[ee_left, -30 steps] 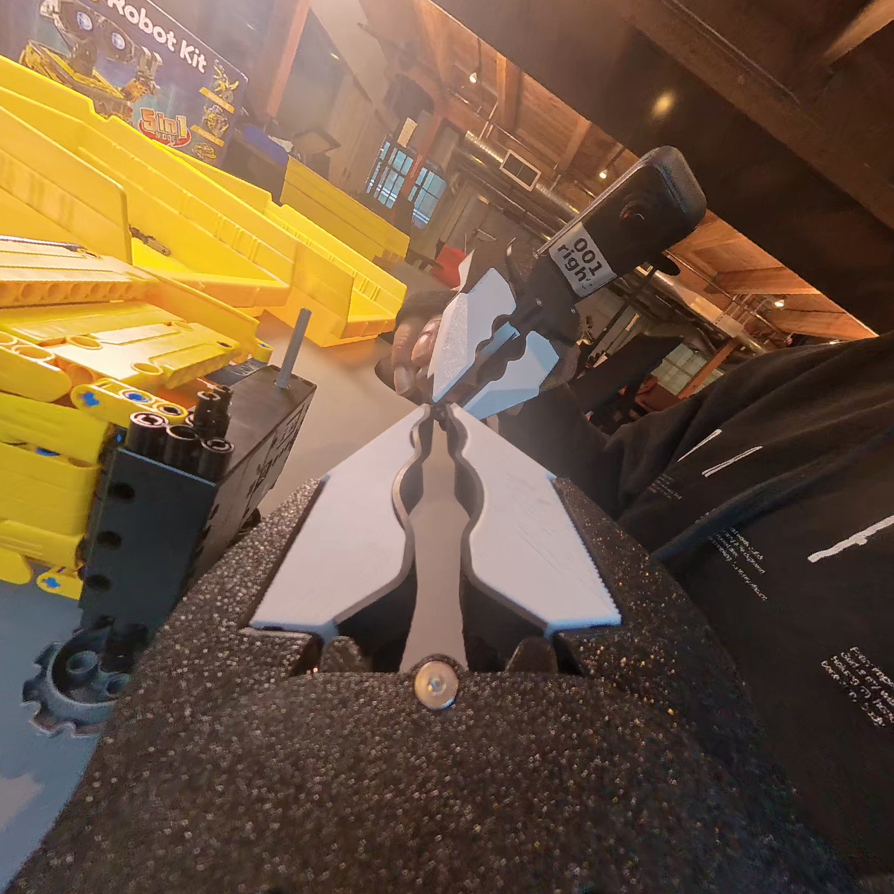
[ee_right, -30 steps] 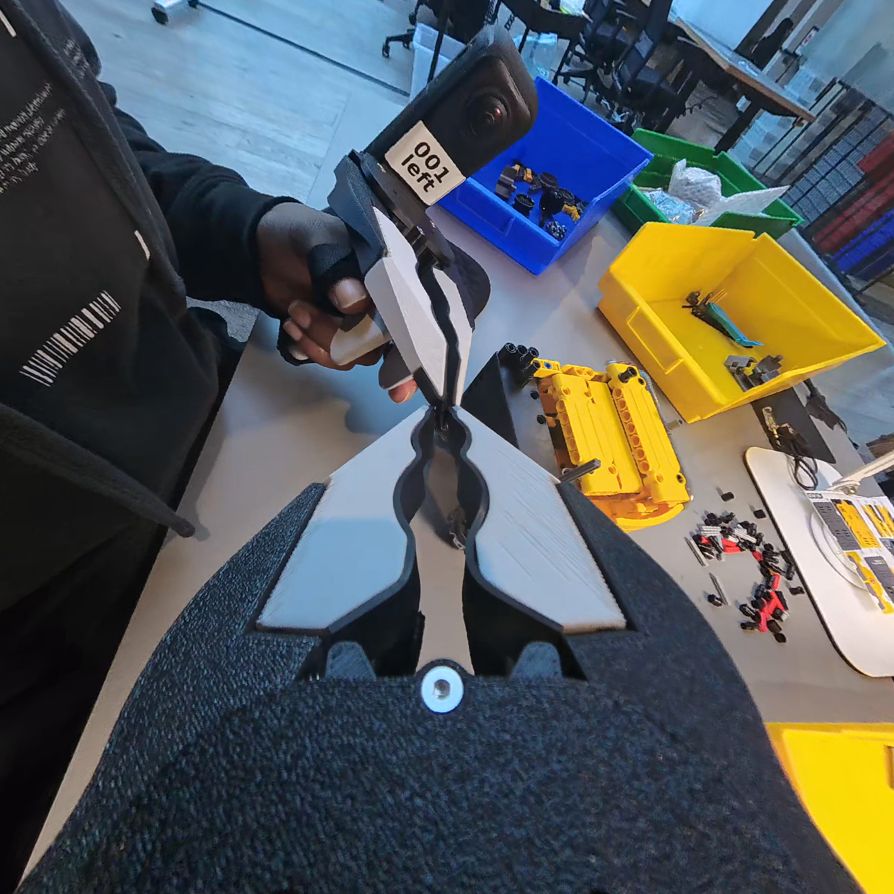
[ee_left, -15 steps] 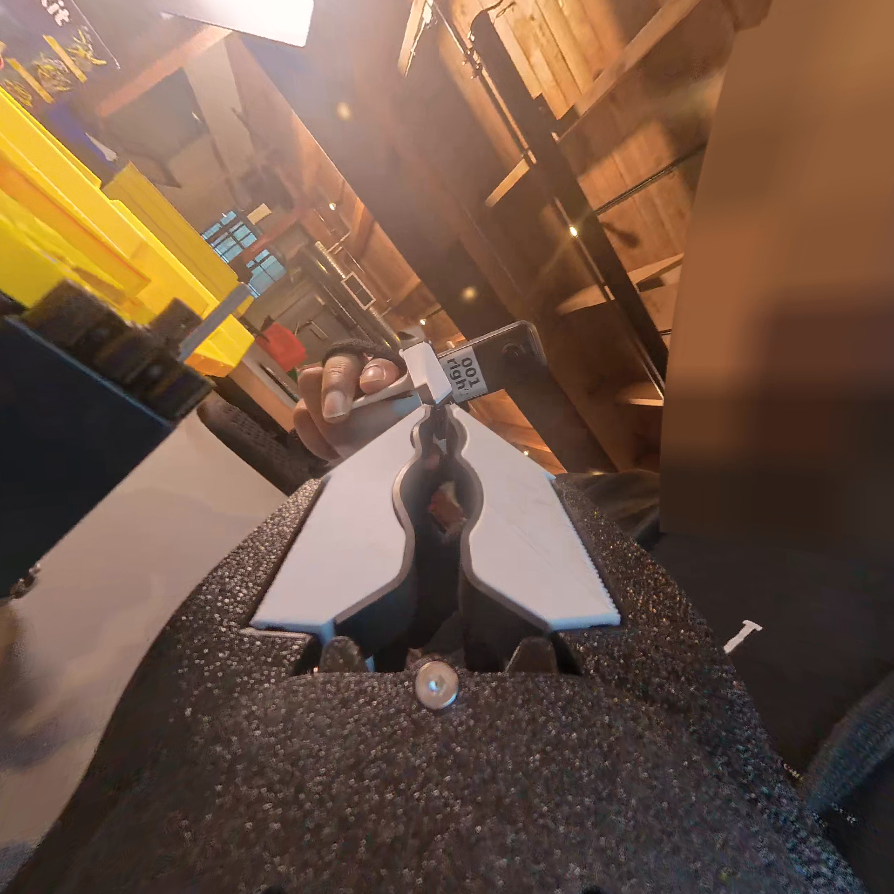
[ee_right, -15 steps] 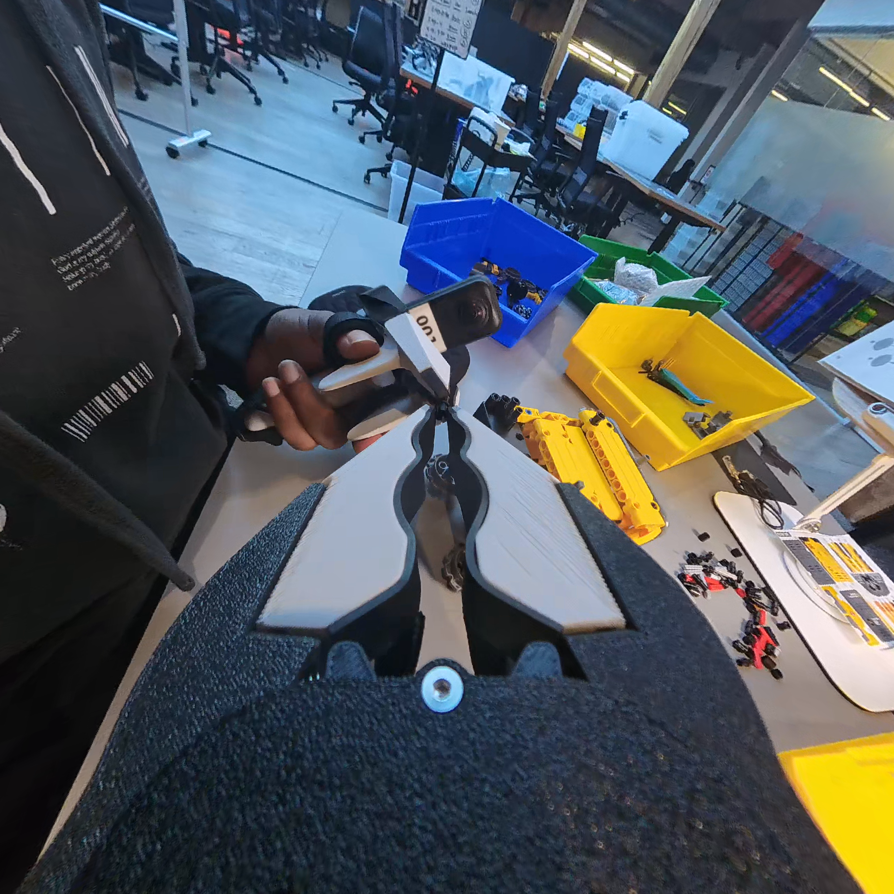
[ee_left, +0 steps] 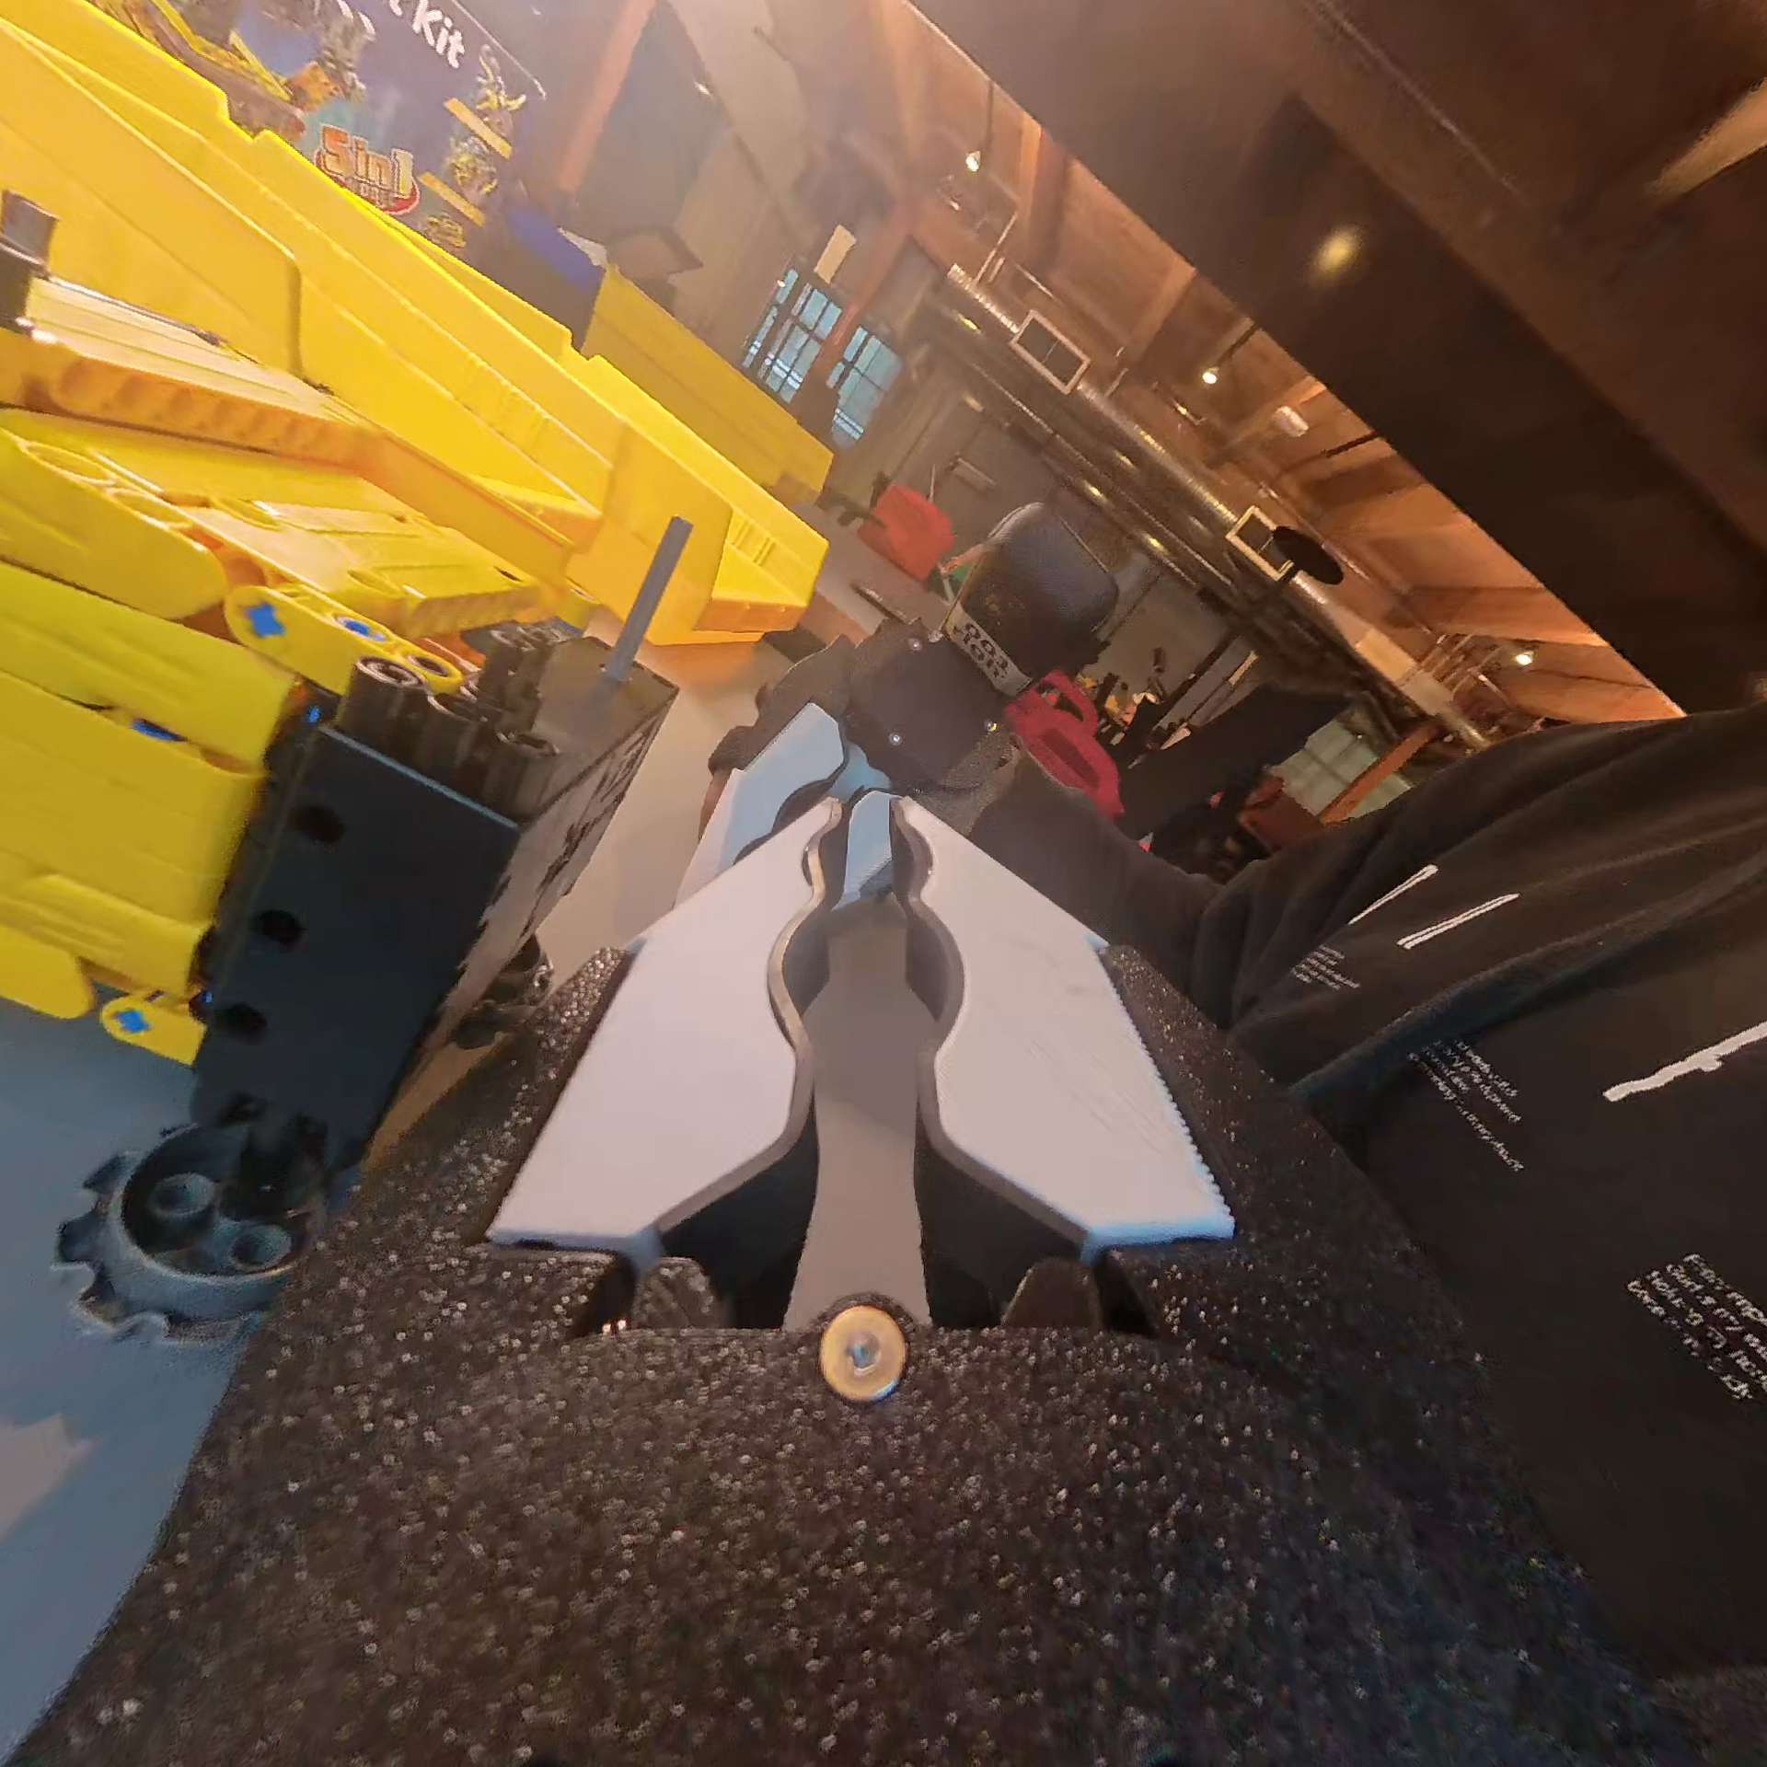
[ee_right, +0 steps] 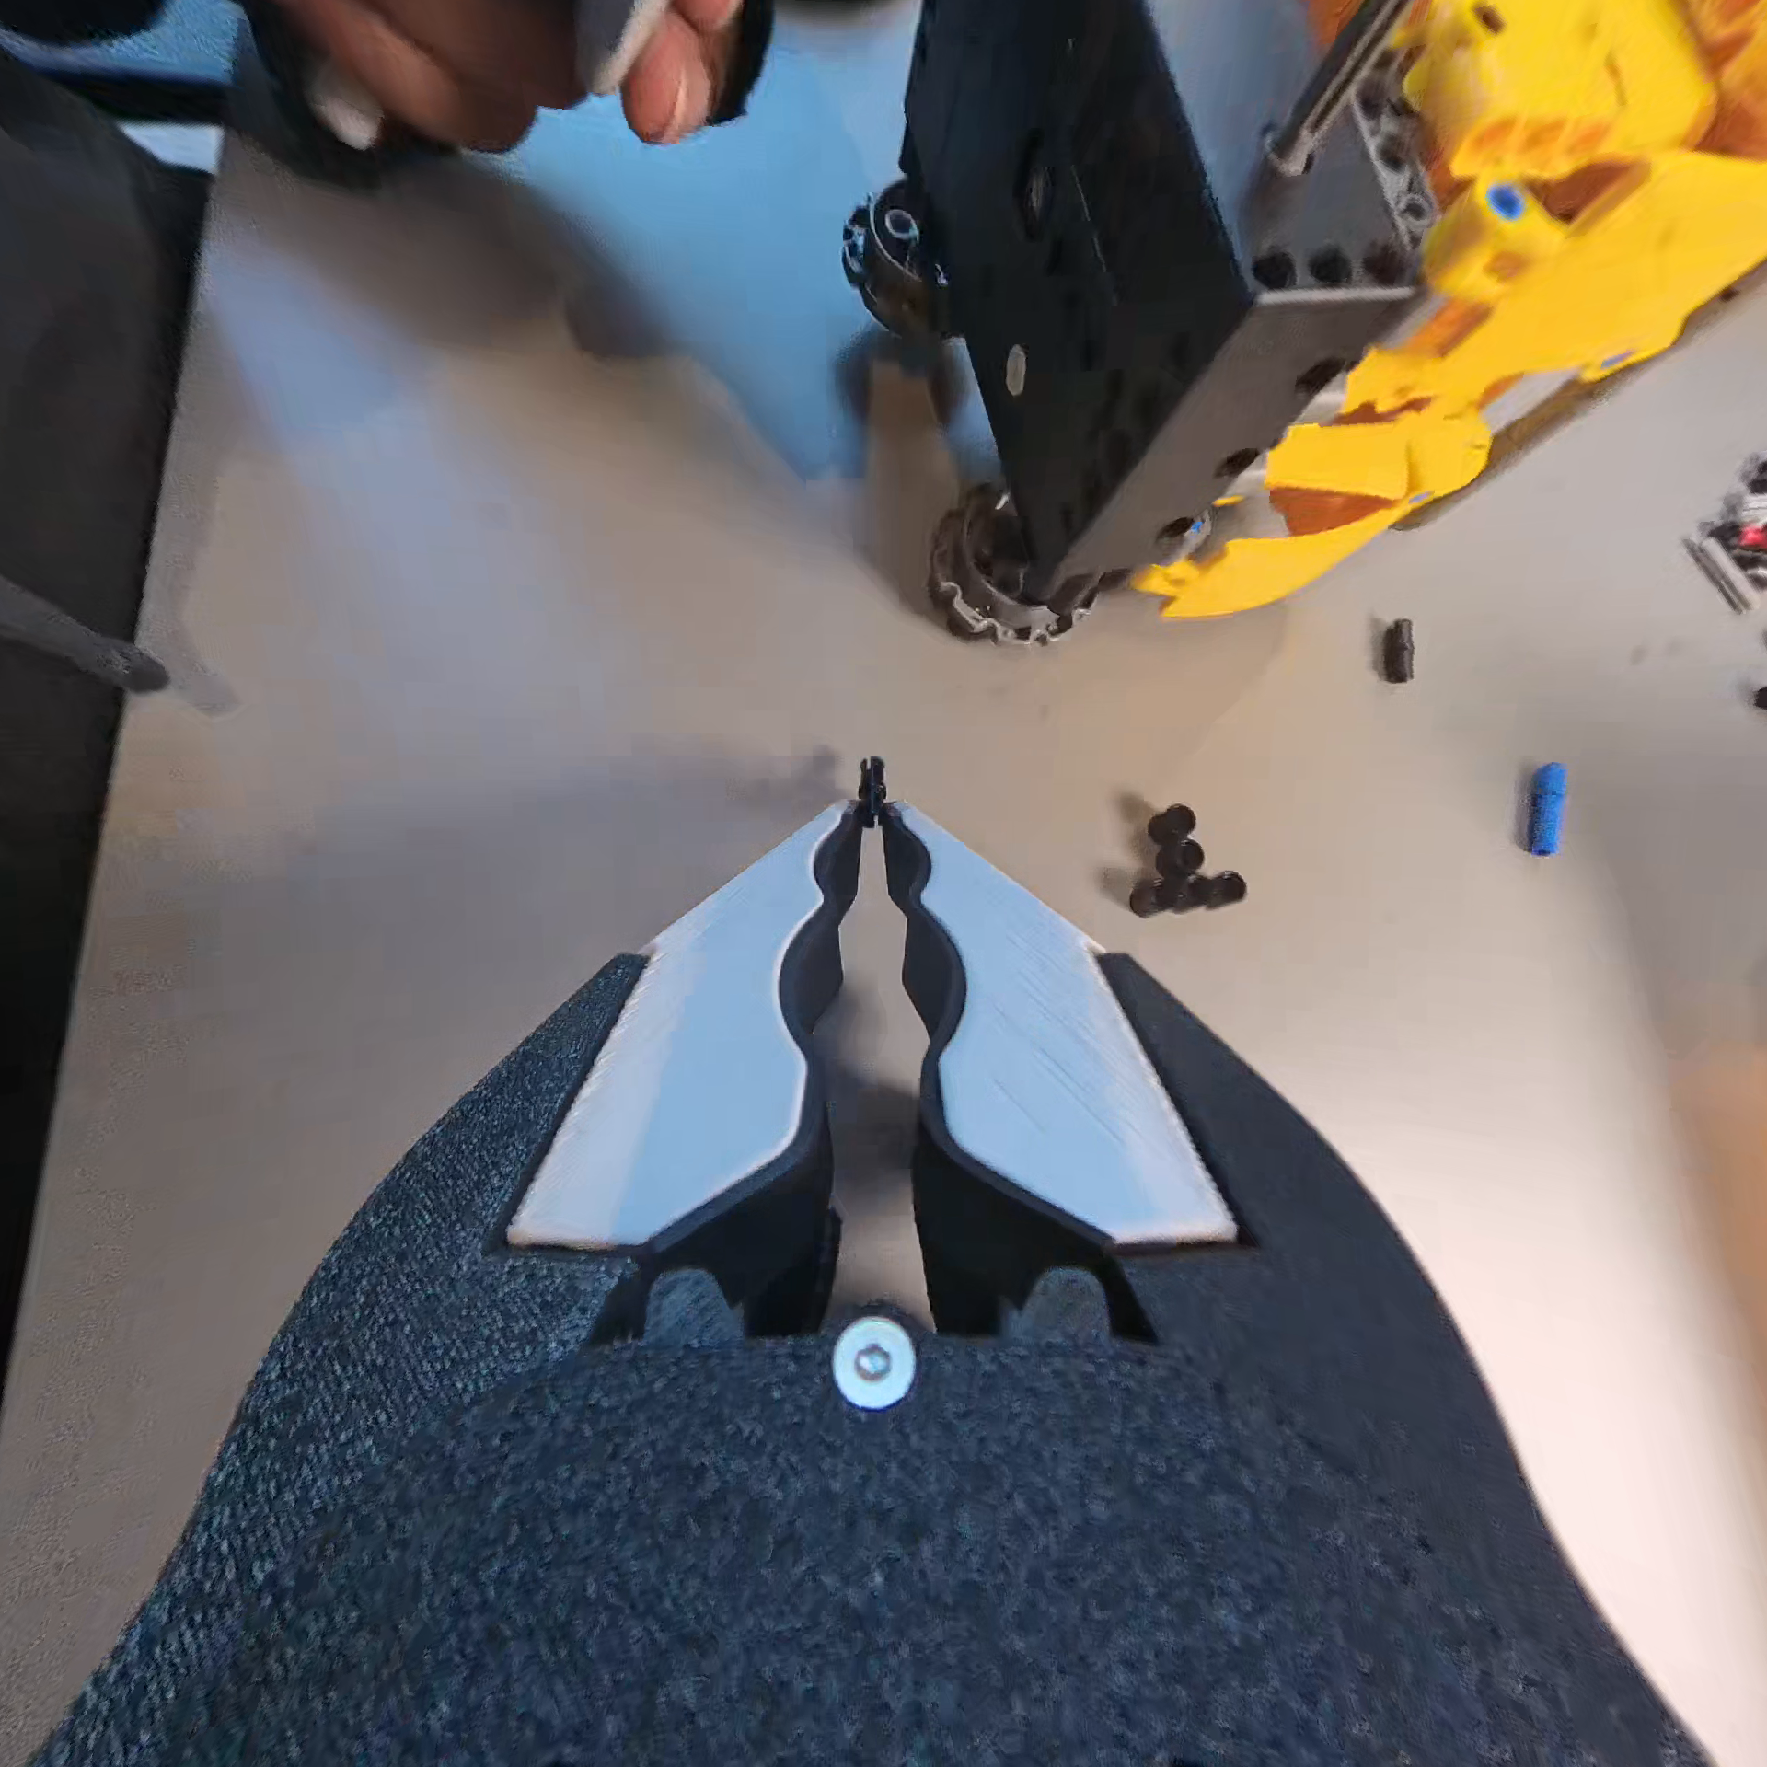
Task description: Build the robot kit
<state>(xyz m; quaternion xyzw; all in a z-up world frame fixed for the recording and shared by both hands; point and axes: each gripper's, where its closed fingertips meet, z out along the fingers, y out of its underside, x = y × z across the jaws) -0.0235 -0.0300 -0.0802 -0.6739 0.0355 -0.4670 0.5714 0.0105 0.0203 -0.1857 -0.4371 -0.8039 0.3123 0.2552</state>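
The right hand-held gripper [ee_right: 870,813] pinches a tiny black pin [ee_right: 871,776] at its tips, at frame centre above the table [ee_right: 478,593]. The left hand-held gripper [ee_left: 865,813] stands slightly parted, holding nothing. To its left rises a black block [ee_left: 382,861] joined to yellow beams [ee_left: 143,574]. A printed kit box [ee_left: 402,105] sits upper left; white stickers mark the far gripper's camera.
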